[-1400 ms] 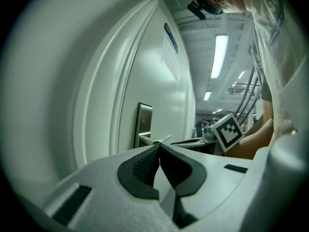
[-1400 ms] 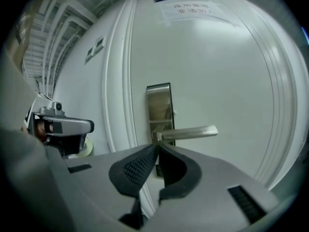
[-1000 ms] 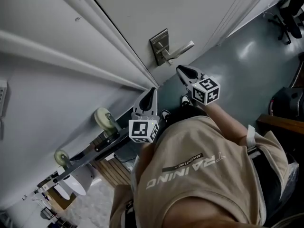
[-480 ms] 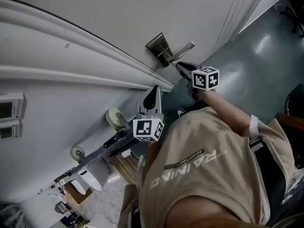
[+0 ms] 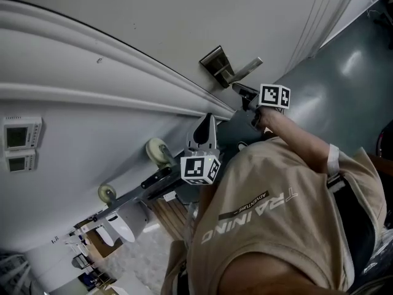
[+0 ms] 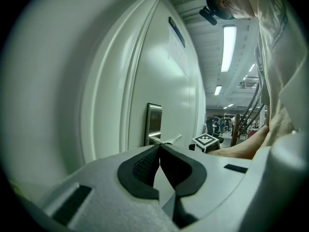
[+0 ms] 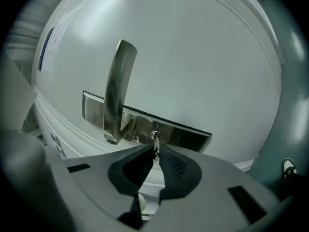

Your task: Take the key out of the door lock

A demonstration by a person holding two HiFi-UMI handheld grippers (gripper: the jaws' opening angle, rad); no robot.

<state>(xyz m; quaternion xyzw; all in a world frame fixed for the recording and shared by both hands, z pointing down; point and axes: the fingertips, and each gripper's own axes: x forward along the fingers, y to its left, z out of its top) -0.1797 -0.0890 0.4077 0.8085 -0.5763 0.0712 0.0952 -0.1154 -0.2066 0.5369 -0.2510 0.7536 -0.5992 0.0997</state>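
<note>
White door [image 7: 203,52] fills the right gripper view, where the key [image 7: 155,141] sticks straight out of the lock [image 7: 189,135] in line with the right gripper [image 7: 155,152], whose jaws pinch its head, while the left gripper [image 6: 159,151], closed on nothing, hangs well apart.

key [image 7: 154,139] bow hidden inside closed right gripper [image 7: 155,151]
</note>
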